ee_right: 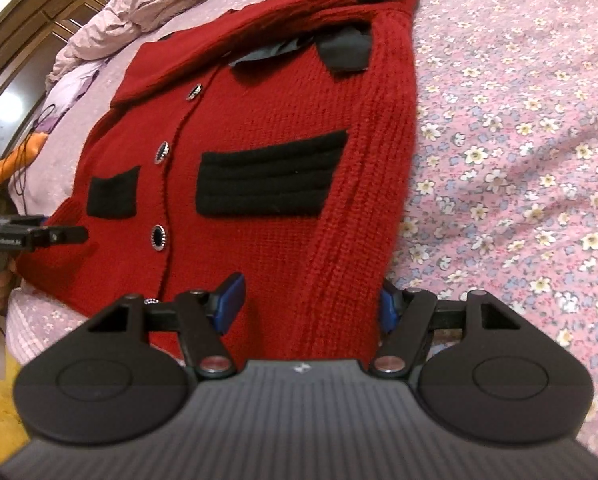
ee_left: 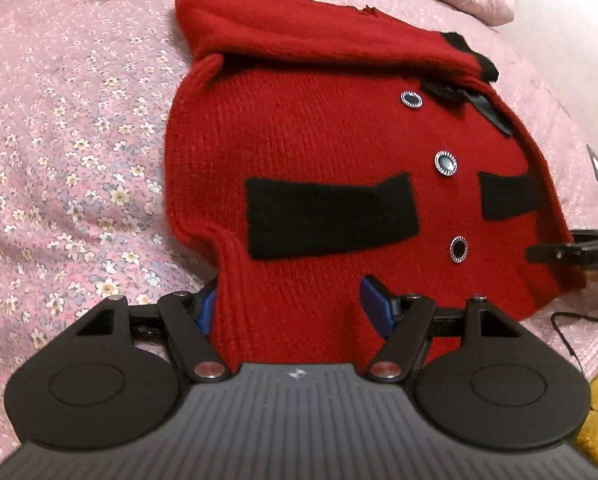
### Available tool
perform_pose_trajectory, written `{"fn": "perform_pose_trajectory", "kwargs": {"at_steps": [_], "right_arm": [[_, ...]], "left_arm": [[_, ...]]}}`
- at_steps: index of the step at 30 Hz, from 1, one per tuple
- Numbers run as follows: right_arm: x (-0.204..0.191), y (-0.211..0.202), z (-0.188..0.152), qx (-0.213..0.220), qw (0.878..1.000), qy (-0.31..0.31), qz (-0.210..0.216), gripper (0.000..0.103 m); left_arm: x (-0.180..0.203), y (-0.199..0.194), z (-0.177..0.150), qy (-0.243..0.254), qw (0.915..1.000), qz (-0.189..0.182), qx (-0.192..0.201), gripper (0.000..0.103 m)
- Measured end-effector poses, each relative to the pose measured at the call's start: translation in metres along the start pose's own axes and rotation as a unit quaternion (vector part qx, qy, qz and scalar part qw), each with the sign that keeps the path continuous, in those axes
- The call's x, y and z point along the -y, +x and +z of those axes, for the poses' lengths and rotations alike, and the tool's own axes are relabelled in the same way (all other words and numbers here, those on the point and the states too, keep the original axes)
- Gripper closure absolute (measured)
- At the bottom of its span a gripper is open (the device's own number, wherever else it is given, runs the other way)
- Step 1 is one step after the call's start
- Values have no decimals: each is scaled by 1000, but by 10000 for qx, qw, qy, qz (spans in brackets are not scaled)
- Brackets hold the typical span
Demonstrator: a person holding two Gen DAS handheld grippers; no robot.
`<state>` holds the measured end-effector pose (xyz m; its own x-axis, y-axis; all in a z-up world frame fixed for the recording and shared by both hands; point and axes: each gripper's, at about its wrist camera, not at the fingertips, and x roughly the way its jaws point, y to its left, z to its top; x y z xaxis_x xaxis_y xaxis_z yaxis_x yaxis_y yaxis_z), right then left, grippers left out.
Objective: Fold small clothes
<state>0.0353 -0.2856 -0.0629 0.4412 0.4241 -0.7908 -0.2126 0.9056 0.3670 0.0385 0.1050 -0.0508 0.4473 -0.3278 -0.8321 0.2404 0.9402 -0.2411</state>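
Red knit cardigan [ee_left: 339, 152] lies front-up on the floral pink bedspread [ee_left: 79, 140], filling frame centre; one sleeve is folded across the top. Black pocket patches, dark buttons. Left hand-held gripper [ee_left: 289, 300] straddles the hem at lower centre, jaws apart. Right hand-held gripper [ee_right: 311, 300] likewise, jaws apart around the cardigan's ribbed edge.

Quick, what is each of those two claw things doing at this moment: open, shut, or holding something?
Left gripper: jaws apart, straddling the red cardigan's hem; grip cannot be told.
Right gripper: jaws apart, straddling the cardigan's hem; grip cannot be told.
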Motion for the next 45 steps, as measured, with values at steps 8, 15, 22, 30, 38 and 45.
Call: {"fn": "perform_pose_trajectory", "kwargs": {"at_steps": [8,15,22,30,38,45], "right_arm": [[4,4,2,53,9996,137,231,42],[14,0,-1,159,9987,347,341,82],[14,-23,5,664,9938,271,852,89],[7,-47,33,1330,9794,359,1480,90],[8,-61,61,1930,9623,615,1817,90],[18,-60,83,2250,9482,1041,1988,90]], "left_arm": [[11,12,1,296,9992,181,-178,30],[18,17,9,329,9971,645,-247,74],[-4,-8,9,-299,9994,114,99,88],[-9,-47,37,-855,9899,-718,879,90],[-16,-71,71,-1296,9747,-1012,1517,90],[-29,-75,100,-1776,9631,-1014,1748,90]]}}
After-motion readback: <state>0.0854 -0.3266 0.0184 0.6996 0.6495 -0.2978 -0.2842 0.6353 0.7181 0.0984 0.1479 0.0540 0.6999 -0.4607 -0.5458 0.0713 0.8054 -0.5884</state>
